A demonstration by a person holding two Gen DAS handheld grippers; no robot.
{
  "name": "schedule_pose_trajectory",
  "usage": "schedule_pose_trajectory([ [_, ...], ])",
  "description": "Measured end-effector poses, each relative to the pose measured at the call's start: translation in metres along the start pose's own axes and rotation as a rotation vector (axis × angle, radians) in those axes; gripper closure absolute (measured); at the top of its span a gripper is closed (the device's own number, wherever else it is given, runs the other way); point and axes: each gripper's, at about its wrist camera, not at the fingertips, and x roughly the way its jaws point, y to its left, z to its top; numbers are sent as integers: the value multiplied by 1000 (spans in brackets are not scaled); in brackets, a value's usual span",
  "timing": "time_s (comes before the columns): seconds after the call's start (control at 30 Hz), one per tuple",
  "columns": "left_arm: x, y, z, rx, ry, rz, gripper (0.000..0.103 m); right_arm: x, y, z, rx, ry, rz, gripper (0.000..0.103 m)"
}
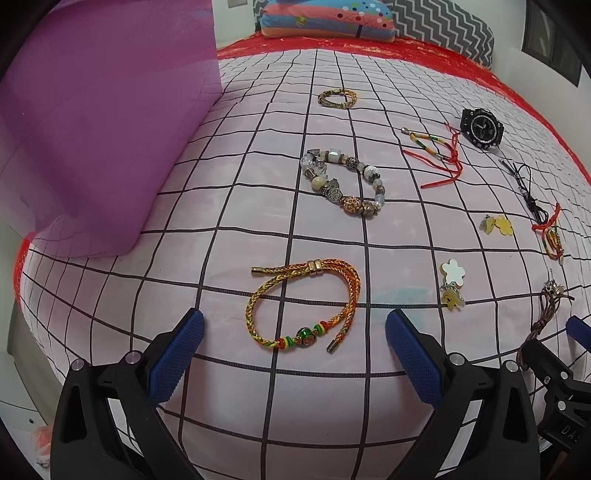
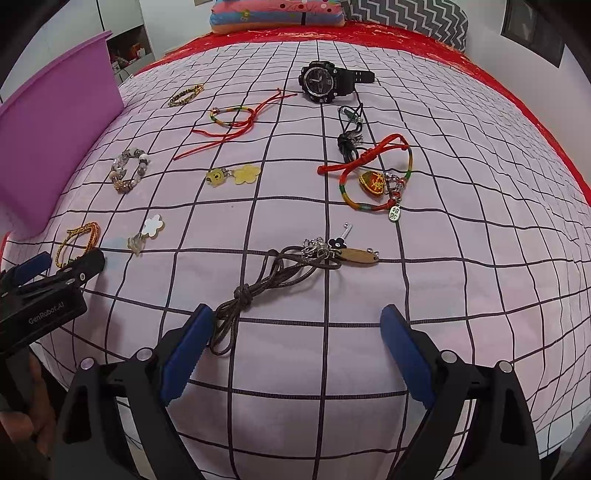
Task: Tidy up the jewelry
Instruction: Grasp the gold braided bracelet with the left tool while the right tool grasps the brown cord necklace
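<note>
The left tongs [image 1: 294, 332] hang spread wide over the bed, blue pads apart and pinching nothing, with a braided gold-and-orange bracelet [image 1: 301, 301] lying between and just beyond their tips on the checked pink bedspread [image 1: 229, 387]. The bracelet carries a green bead flanked by small coloured ones at its near edge. Farther up the cover sits a chunky beaded bracelet [image 1: 341, 181], and beyond that a small woven gold band [image 1: 337, 99]. A purple box [image 1: 99, 140] stands at the left, its wall filling that side of the left wrist view.

The right tongs [image 2: 297, 330] are likewise spread and empty — a knotted brown cord necklace [image 2: 273, 282] trails from beside the left pad toward a cluster of small charms and a wooden tag. Past it lie a red-and-multicolour cord bracelet [image 2: 373, 173] with a red pendant, a black cord [image 2: 349, 134], and a black wristwatch [image 2: 327, 81] near the far edge. To the left are a red string bracelet [image 2: 236, 118], a yellow bear-and-flower charm [image 2: 232, 174] and a white flower charm [image 2: 147, 230]. A striped pillow [image 2: 277, 13] rests at the head of the bed.
</note>
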Motion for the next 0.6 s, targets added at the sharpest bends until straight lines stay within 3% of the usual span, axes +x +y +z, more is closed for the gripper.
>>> schedule_pose_trajectory([
  [0.23,4,3,1,-25,-9,-17,5,3,3,-1,-28,-7,-2,20],
  [0.4,3,3,0,-10,-27,-25,8,-1,14,0,-73,-24,12,49],
  [0.6,-4,-5,-4,17,-35,-25,30,-2,20,0,-99,-31,31,71],
])
